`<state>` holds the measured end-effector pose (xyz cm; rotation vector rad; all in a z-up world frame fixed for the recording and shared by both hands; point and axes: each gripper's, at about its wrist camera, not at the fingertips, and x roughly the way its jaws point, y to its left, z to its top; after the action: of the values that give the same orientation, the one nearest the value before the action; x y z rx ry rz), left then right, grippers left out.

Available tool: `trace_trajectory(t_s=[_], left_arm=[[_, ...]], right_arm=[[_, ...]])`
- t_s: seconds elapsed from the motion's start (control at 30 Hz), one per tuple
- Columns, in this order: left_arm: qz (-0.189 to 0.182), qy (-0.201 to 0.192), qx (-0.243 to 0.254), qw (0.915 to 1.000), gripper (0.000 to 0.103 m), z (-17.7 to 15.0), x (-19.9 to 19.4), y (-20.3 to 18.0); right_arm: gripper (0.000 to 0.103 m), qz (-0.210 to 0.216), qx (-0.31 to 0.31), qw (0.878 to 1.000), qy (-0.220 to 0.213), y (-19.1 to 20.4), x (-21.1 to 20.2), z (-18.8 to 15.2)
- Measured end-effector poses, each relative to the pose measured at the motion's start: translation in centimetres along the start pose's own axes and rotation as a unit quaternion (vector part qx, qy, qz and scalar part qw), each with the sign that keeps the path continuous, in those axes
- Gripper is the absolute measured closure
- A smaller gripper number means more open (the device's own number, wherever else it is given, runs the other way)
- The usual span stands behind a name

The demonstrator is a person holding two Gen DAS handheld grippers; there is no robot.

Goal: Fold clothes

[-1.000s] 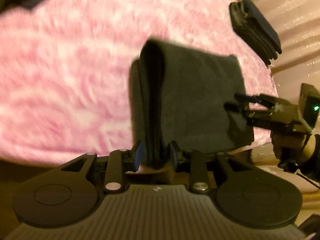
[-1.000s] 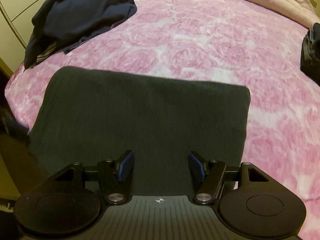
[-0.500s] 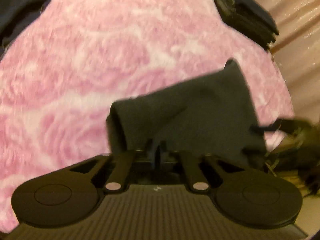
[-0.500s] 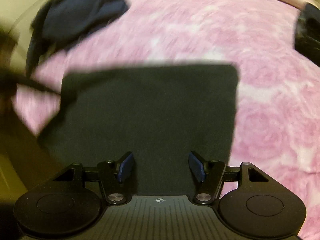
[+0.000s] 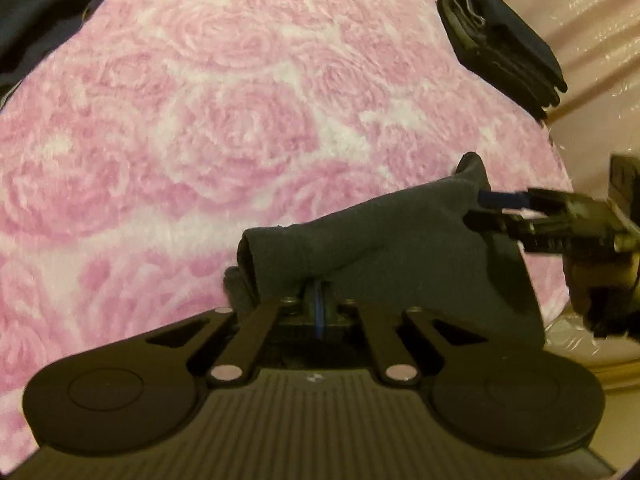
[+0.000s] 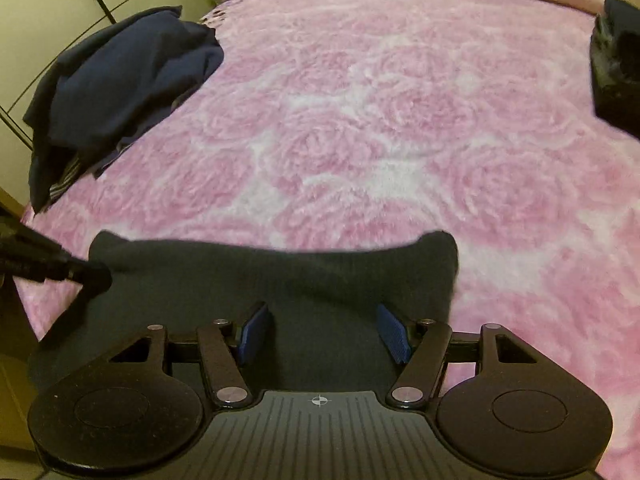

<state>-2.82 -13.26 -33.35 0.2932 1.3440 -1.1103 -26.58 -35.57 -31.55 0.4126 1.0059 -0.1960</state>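
Dark garment (image 5: 400, 256) lies at blanket (image 5: 240, 120) edge (far side open).

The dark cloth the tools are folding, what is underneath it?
The dark cloth lies on a fluffy pink blanket with a rose pattern, which shows all around its far edge. Whatever sits directly beneath the cloth is covered, so only more blanket seems likely there.

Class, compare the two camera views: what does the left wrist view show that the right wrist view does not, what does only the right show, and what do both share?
Only the left wrist view: the left tool shut on the dark garment, and the hand carrying the right tool.
Only the right wrist view: the right tool open over the garment, and pale cupboard doors.
Both: the garment, the pink blanket, the folded stack and the navy clothes heap.
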Motion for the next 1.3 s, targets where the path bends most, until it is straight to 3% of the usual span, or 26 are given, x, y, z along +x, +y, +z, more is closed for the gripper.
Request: trace_trajectory(t_s=[0.17,0.23,0.37,0.4,0.43,0.6,0.67,0.77,0.83,0.9,1.03,1.13,1.3], left_arm=[[0.027,0.009,0.035,0.999,0.097,-2.6,-1.7,-1.3],[0.021,0.009,0.023,0.9995,0.097,-3.4,-1.4,-0.7],[0.018,0.016,0.03,0.9993,0.097,-3.4,-2.0,-0.3],[0.027,0.02,0.03,0.999,0.094,-3.5,-2.5,-0.1],[0.035,0.02,0.025,0.9989,0.081,-3.9,-3.2,0.1],[0.052,0.014,0.015,0.9984,0.08,-6.5,-6.7,0.6],[0.025,0.018,-0.021,0.9993,0.075,-7.4,-6.7,0.7],[-0.013,0.018,-0.083,0.9963,0.067,-8.3,-5.8,1.3],[-0.028,0.015,-0.11,0.9934,0.064,-8.6,-5.0,1.6],[-0.041,0.016,-0.122,0.9915,0.057,-8.7,-4.2,1.7],[-0.051,0.006,-0.146,0.988,0.057,-8.8,-4.2,2.1],[-0.052,-0.008,-0.149,0.9875,0.048,-8.9,-4.9,2.4],[-0.052,0.026,-0.14,0.9884,0.042,-8.9,-1.6,3.4]], right_arm=[[0.039,-0.005,-0.013,1.0,0.013,2.5,-2.5,-4.8],[0.039,-0.009,-0.022,1.0,0.016,2.8,-2.7,-6.8],[0.039,-0.014,-0.01,1.0,0.012,3.2,-3.9,-7.1],[0.039,-0.014,-0.002,1.0,0.011,3.2,-4.4,-7.0],[0.039,-0.014,0.007,1.0,0.011,3.2,-4.9,-7.0],[0.038,-0.027,0.047,0.998,0.007,3.0,-7.6,-7.6],[0.038,-0.028,0.053,0.998,0.011,3.2,-8.1,-7.9],[0.023,-0.033,0.062,0.997,0.017,3.5,-8.0,-8.7],[0.023,-0.033,0.082,0.996,0.018,3.1,-7.9,-9.1],[0.023,-0.029,0.107,0.994,0.018,2.6,-7.9,-9.5],[0.023,-0.026,0.154,0.988,0.014,0.8,-7.9,-9.7],[0.023,-0.009,0.183,0.983,0.011,-0.5,-7.8,-9.6],[0.023,0.033,0.216,0.975,0.029,-2.5,-6.1,-9.8]])
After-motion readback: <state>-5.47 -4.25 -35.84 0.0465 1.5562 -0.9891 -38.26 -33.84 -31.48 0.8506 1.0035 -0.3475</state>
